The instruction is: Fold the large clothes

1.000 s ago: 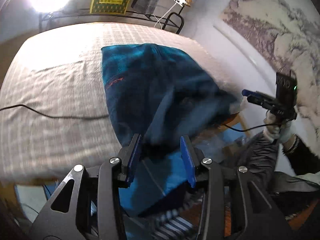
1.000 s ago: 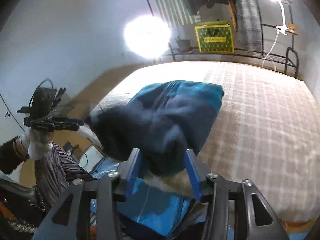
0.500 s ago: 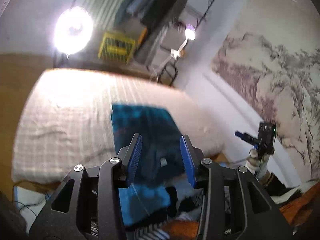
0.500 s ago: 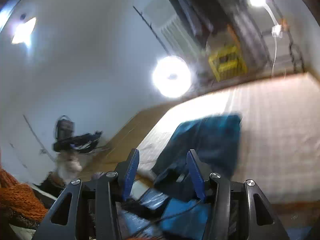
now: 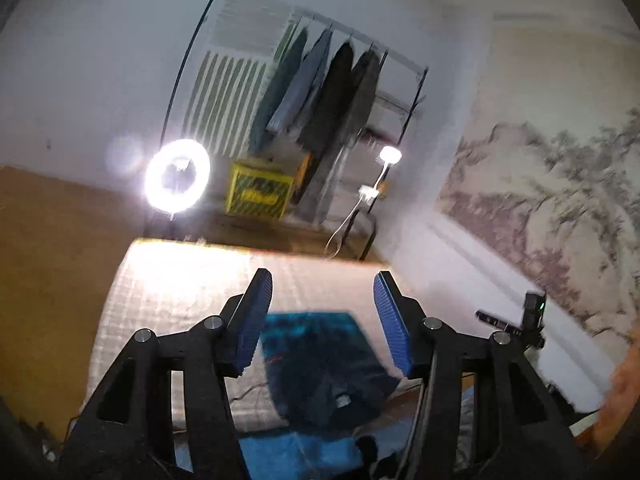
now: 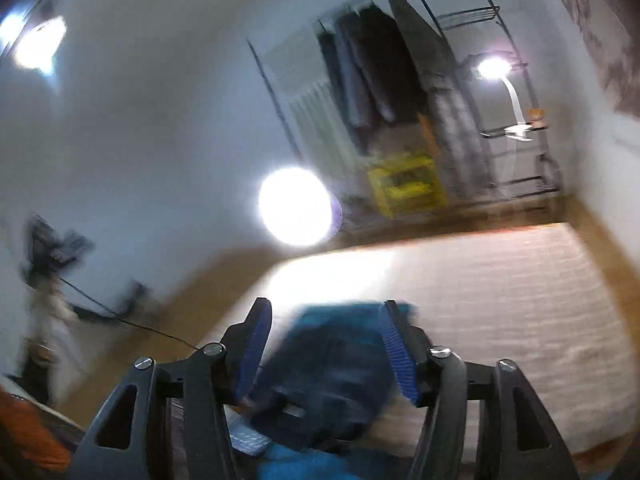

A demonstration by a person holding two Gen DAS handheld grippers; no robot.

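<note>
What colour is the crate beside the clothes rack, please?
Yellow; the plastic crate shows best in the left wrist view.

The bed (image 5: 168,300) and the clothes rack (image 5: 344,92) are viewed from above the near edge by both wrist cameras, aimed slightly downward.

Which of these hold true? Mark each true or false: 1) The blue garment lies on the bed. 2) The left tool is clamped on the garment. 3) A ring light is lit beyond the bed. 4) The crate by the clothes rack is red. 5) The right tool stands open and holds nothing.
1) True: the blue garment lies on the bed, at its near edge.
2) False: the left tool stands open above the garment, nothing between its pads.
3) True: the ring light glows past the bed's far end.
4) False: the crate beside the clothes rack is yellow.
5) True: the right tool is open and empty.
</note>
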